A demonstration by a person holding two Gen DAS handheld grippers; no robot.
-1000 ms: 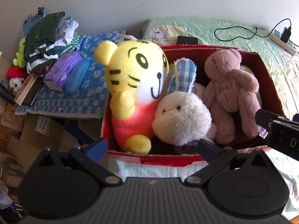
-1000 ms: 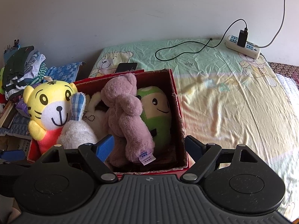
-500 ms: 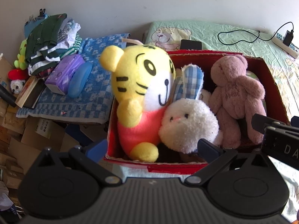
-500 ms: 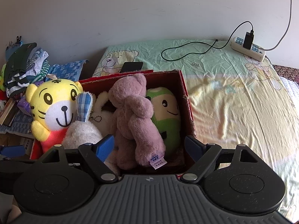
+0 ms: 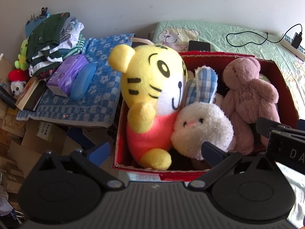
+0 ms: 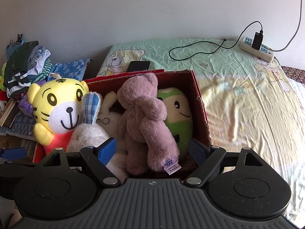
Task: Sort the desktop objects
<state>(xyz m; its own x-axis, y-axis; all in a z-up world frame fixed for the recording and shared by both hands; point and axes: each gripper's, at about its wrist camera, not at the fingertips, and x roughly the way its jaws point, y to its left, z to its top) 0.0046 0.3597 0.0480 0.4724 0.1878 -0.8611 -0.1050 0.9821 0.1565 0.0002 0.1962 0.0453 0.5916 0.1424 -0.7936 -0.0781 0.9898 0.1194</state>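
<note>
Red box (image 6: 200,103) holding tiger plush (image 5: 152,87), rabbit (image 5: 202,127), pink bear (image 6: 144,118), green toy (image 6: 179,114)

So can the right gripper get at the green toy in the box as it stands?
Probably not directly: the green toy is wedged between the pink bear and the box wall, with the bear leaning across it before the open right gripper.

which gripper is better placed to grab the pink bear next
Right, probably. The right gripper is open with the pink bear's legs between its fingers. The left gripper faces the yellow tiger and white bunny instead.
</note>
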